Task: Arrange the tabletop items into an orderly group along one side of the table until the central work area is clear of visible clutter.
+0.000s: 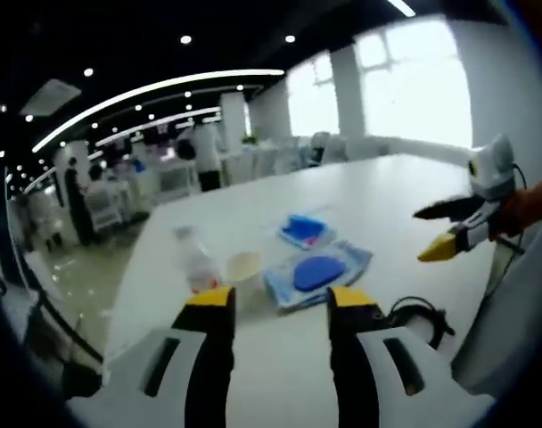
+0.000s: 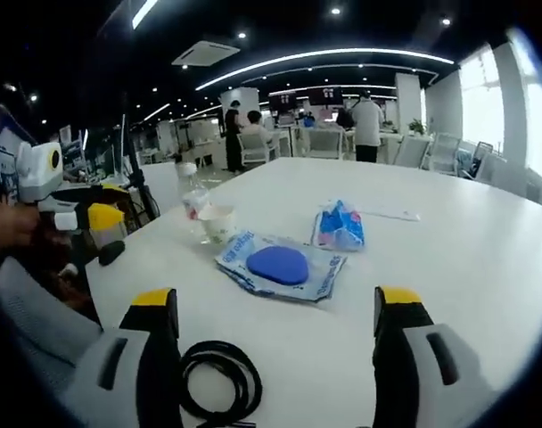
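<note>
- Coiled black cable (image 2: 219, 383) lies nearest, between the right gripper's (image 2: 275, 308) wide, empty jaws.
- Left gripper (image 1: 280, 301) is spread and empty too.
- Bottle (image 1: 196, 259), cup (image 1: 244, 270) and blue packets (image 1: 317, 275) sit mid-counter (image 1: 396, 192); grouping looks unstarted.

The bottle (image 1: 196, 261) is blurred — its label unreadable — and the black cable coil (image 2: 219, 383) (partly behind a jaw) runs off the bottom edge.

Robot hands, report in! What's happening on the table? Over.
Left gripper open, right gripper open, both empty. Bottle, cup, blue packs mid-table. Black cable coiled by right gripper.
</note>
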Available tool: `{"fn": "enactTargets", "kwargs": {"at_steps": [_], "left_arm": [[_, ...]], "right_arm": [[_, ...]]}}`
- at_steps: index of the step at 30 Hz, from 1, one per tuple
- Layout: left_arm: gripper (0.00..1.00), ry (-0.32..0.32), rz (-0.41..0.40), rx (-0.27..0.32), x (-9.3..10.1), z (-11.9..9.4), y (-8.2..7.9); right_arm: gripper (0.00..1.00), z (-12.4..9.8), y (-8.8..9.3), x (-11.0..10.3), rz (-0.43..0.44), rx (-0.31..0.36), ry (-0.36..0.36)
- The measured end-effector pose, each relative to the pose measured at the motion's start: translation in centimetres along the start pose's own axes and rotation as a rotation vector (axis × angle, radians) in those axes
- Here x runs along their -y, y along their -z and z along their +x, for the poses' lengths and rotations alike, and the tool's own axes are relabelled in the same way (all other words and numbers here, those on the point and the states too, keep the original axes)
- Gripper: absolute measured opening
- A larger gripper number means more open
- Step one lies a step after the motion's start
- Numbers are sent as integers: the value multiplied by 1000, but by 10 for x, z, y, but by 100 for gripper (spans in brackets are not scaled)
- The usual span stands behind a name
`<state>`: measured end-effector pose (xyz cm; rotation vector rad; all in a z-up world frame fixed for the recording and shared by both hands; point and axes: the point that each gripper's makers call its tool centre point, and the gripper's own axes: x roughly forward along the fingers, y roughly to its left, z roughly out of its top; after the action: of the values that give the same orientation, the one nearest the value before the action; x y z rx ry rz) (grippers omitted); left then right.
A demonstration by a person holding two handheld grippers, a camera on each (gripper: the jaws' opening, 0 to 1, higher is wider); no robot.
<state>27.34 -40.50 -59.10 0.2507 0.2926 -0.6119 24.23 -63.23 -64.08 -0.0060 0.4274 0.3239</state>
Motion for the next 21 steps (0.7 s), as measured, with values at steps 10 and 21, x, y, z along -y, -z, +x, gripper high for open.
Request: {"fn": "enactTargets", "kwargs": {"at_steps": [10,21], "left_arm": [[62,72,-65,-23,19,-39,13],[80,103,-37,-49,45,-57,25]], "right_arm": [[100,-26,-3,-11,-69,9,0],[100,-44,-2,-7,-85,18,1]]}}
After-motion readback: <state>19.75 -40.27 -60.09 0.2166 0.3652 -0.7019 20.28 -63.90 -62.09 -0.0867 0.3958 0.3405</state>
